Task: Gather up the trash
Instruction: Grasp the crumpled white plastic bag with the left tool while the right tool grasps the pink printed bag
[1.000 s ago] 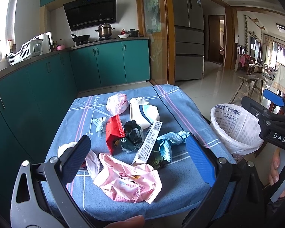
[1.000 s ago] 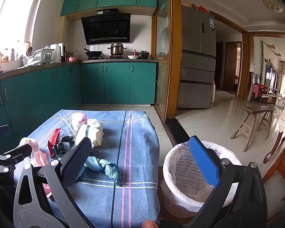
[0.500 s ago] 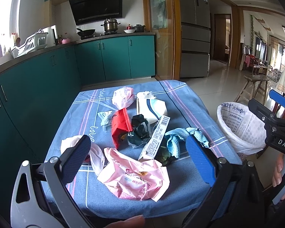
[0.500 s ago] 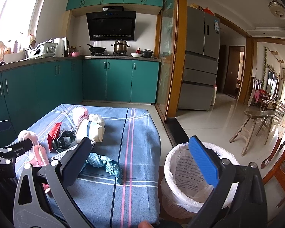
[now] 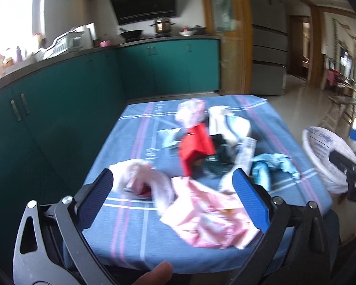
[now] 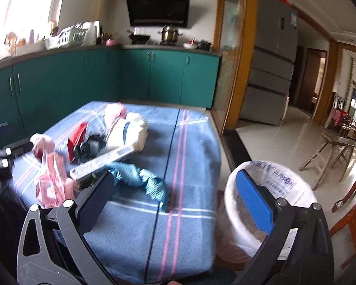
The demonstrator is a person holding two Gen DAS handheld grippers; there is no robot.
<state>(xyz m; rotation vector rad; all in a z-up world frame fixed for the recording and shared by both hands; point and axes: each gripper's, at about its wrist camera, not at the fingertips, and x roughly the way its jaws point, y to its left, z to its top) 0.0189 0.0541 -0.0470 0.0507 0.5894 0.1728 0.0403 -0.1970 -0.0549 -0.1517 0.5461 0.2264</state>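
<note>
The trash lies heaped on a counter draped in a blue striped cloth, with teal cabinets along its left and far sides and a bag-lined wastebasket on the floor just beside its right edge. In the heap I count one large pink wrapper nearest the front edge, one crumpled pale bag to its left, one red packet, one long white carton, one blue rag, one white pouch and one small pink bag at the far end; dark crumpled pieces in the middle are too blurred to name. The left hand-held gripper hangs spread wide over the pink wrapper, gripping nothing. The right hand-held gripper is likewise spread and empty, one finger over the cloth, the other across the wastebasket. A fingertip is cut off at the bottom edge.
</note>
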